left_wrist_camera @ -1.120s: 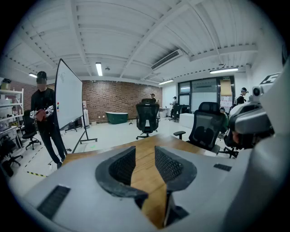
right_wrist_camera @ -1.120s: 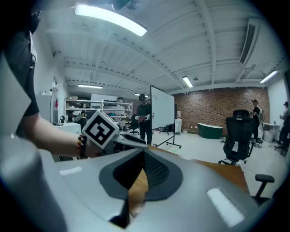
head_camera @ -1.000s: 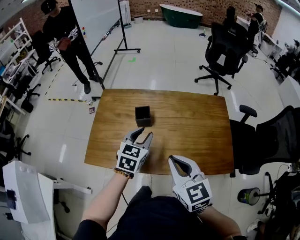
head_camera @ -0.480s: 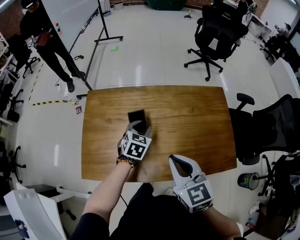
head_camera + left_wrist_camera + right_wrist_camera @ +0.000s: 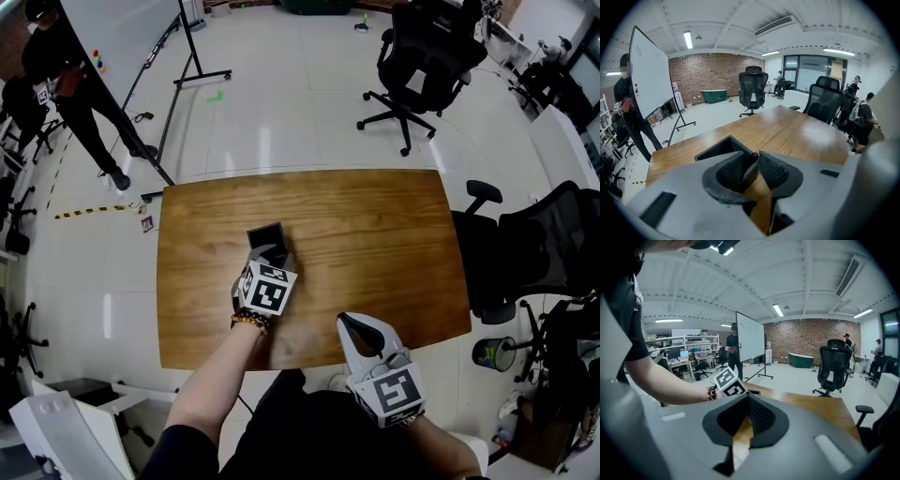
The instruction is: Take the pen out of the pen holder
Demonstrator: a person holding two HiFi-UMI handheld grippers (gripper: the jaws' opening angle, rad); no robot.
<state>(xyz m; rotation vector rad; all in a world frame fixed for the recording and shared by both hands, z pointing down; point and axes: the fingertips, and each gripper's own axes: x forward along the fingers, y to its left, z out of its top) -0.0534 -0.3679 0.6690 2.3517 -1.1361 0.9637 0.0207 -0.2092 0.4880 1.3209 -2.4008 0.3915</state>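
Two grippers over one wooden surface (image 5: 375, 234), which is rounded at the corners, bare-grained and carries only the pen holder (image 5: 265, 234).

Pen holder: a black, square, open-topped box standing upright left of the surface's centre, clear of all edges.

Left gripper (image 5: 272, 254): at the holder's near side, tips touching it. In the left gripper view its jaws (image 5: 757, 155) are drawn almost together at the holder's near corner. A small dark rounded end, apparently the top of the pen (image 5: 753, 157), is pinched between the tips. The rest of the pen is down inside the holder and hidden. The head view does not show the pen.

Right gripper (image 5: 352, 323): at the near edge of the surface, well apart from the holder. Its jaws (image 5: 749, 399) are closed tip to tip with nothing between them.

Room: open office with a pale, glossy tiled floor (image 5: 300, 112).
- A whiteboard (image 5: 122, 37) on a wheeled stand is beyond the surface's far-left corner.
- A person (image 5: 66, 84) in dark clothes stands beside the whiteboard.
- A black office chair (image 5: 417, 56) stands beyond the far edge.
- Another chair (image 5: 539, 253) is just off the right end.
- A brick wall (image 5: 708, 70) closes the far end of the room, with a green tub (image 5: 715, 96) in front of it.
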